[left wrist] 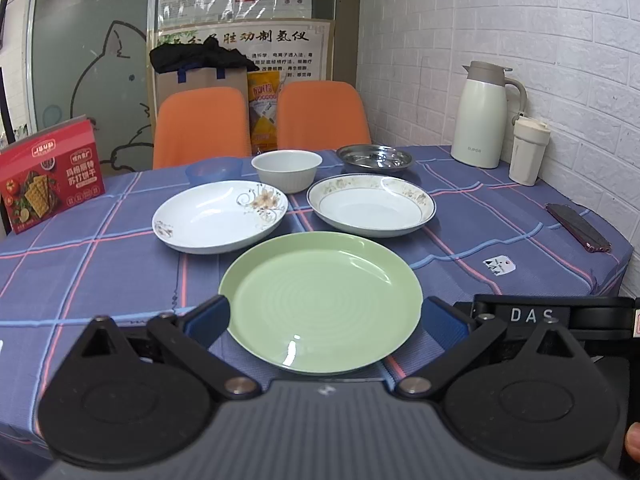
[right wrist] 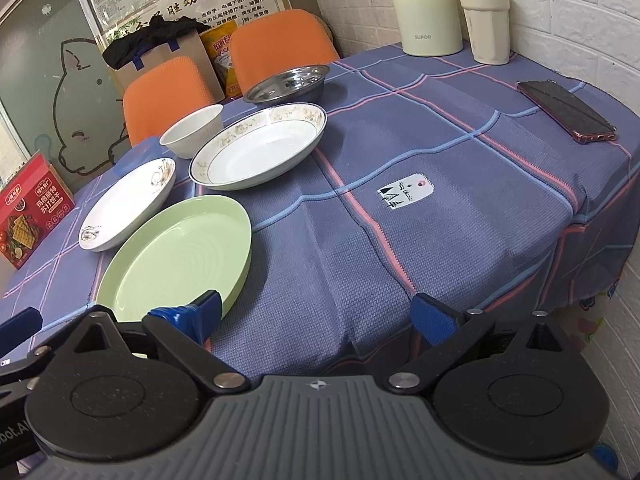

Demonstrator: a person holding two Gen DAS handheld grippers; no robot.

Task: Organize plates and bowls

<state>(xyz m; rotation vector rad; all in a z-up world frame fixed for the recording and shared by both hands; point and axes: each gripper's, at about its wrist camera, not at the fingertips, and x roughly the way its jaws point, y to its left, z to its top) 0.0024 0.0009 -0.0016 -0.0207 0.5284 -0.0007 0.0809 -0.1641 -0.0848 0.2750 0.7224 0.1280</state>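
Green plate (left wrist: 320, 300) (near rim hidden) sits between left gripper's (left wrist: 326, 320) spread fingers.

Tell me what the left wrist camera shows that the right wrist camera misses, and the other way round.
Only the left wrist view shows the small blue bowl behind the floral plate, plus the thermos's lid and handle.

Only the right wrist view shows the whole phone from above and the cloth hanging over the table's right edge.

Both show the green plate, the blue-rimmed plate, the white bowl, the steel dish, the thermos, the tumbler and the red cracker box. The left claw and right claw are both open and empty.
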